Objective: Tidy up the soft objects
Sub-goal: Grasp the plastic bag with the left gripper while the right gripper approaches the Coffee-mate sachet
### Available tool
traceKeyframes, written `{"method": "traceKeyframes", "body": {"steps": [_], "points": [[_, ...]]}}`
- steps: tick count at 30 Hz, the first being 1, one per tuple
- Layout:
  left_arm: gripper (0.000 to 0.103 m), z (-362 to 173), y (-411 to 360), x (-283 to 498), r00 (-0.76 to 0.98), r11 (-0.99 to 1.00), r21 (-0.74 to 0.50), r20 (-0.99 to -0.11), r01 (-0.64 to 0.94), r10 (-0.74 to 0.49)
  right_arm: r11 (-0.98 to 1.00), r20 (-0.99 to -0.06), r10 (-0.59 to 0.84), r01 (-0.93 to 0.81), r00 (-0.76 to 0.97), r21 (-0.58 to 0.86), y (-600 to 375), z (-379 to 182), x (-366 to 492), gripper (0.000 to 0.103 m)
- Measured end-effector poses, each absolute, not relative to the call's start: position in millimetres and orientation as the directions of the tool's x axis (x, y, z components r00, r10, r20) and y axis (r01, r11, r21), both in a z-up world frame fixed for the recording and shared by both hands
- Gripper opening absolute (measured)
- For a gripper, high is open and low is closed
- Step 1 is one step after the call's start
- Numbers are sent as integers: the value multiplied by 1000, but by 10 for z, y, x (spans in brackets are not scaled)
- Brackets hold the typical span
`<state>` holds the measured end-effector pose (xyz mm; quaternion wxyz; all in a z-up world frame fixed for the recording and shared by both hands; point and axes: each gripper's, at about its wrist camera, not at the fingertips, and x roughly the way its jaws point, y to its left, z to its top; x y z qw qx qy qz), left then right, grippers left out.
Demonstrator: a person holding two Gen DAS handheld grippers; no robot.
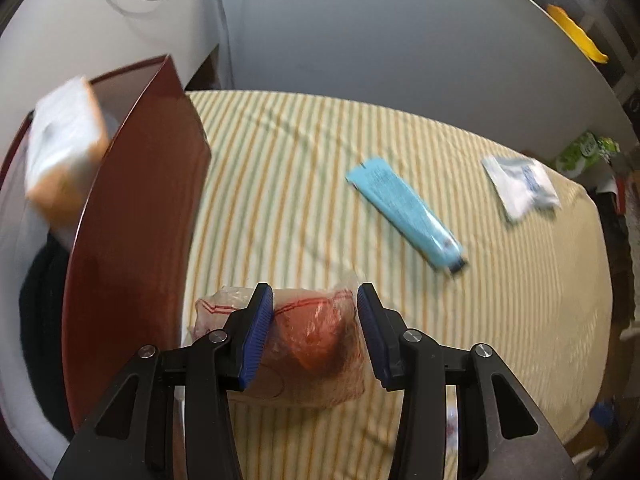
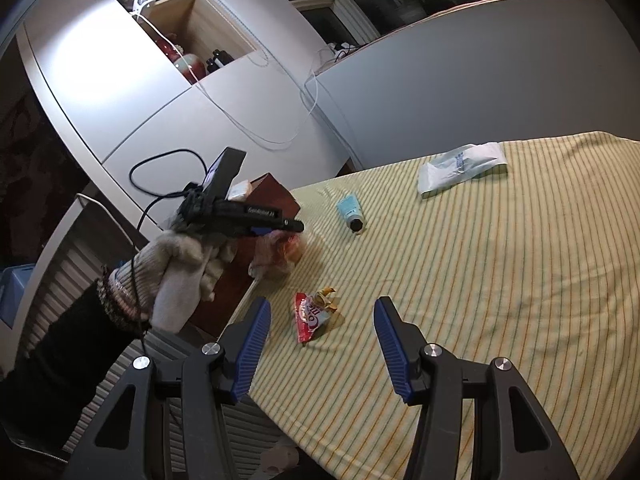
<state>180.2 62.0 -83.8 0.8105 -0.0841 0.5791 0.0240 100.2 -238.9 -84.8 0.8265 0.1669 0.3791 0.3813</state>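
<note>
My left gripper (image 1: 316,320) has its blue pads spread around a clear plastic bag with red print and an orange-red lump inside (image 1: 316,340); one pad looks to be touching the bag, the other stands off it, so I can't tell whether it is actually clamped. The bag sits at the near edge of the striped bedspread (image 1: 400,152), just beside the dark red box (image 1: 140,240). A white-and-tan packet (image 1: 64,148), blurred, is in the box opening over dark fabric. Further out on the spread: a light blue tube with a dark cap (image 1: 404,212), and beyond it a white pouch (image 1: 520,182). My right gripper (image 2: 322,344) is wide open, holding nothing, above the spread near a red snack wrapper (image 2: 314,316). From that side I see the gloved left hand (image 2: 180,272) on its gripper at the box.
</note>
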Motion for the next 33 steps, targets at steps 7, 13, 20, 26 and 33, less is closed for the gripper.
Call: {"method": "traceKeyframes", "body": {"steps": [7,13,20,26,33], "points": [[42,-812,530,1281,335,990,-121,-938,-75,-89,635,-497,771,-535,398,558,-2273,-834,921,50],[42,-689,479,906,395,989,-138,-912,-51,-106,634,-511,770,-545,382,548,-2193,-842,871,50],[57,-568,562,495,566,986,-158,-818,-44,-106,671,-570,728,-564,381,481,-2031,-863,906,52],[67,-676,495,263,650,996,-89,-758,-22,-54,719,-664,643,-600,382,351,-1717,-982,1019,68],[70,-818,574,330,666,996,-83,-745,-36,-37,717,-737,580,-647,349,258,-1293,-1153,1164,68]]}}
